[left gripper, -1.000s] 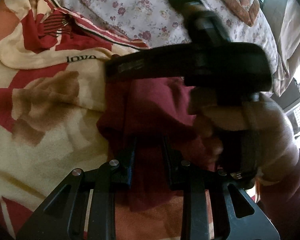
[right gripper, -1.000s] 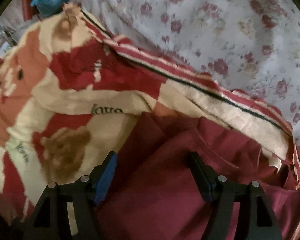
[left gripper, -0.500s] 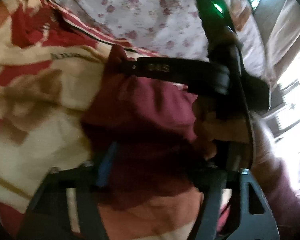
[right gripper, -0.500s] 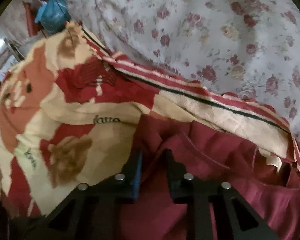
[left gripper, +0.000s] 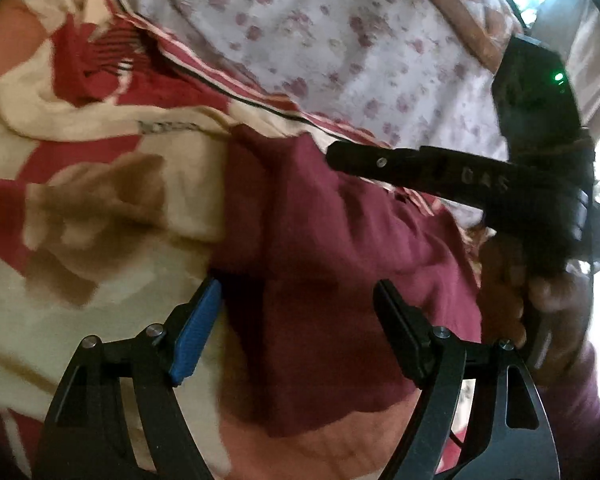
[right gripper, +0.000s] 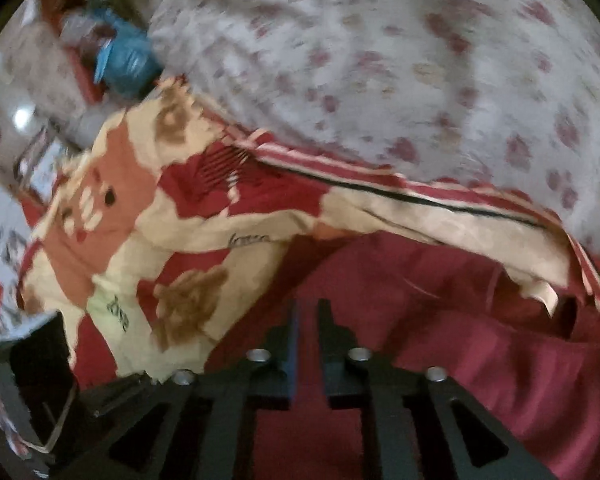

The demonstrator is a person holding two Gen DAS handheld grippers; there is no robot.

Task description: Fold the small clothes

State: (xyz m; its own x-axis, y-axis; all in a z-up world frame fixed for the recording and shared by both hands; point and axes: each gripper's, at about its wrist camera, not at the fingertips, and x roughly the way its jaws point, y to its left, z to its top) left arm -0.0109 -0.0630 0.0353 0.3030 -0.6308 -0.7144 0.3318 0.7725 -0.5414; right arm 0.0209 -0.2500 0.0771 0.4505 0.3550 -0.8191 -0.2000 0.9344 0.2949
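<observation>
The maroon garment [left gripper: 340, 272] is lying on the patterned blanket [left gripper: 84, 216] that is covering the near part of the bed, with the floral bedsheet [left gripper: 340, 52] stretching away on the far side. In the left wrist view it is looking partly doubled over: one layer is lying across another, with a fold edge running near its left side. So the folding is judged to be under way but not finished, since the cloth is still bunching and rumpling toward the right.

The left tongs [left gripper: 300, 332] are standing spread wide above the garment's near left part, holding nothing. The right tongs [right gripper: 308, 344] are pressed nearly together, seemingly pinching maroon cloth, though the thin gap between them is making that hard to confirm. In the left view the right tongs are reaching across the garment's far edge.

The garment's full outline is cut off at the near and right edges, so its kind is not showing. The right view is blurring, and the blanket's lettering is unreadable.
</observation>
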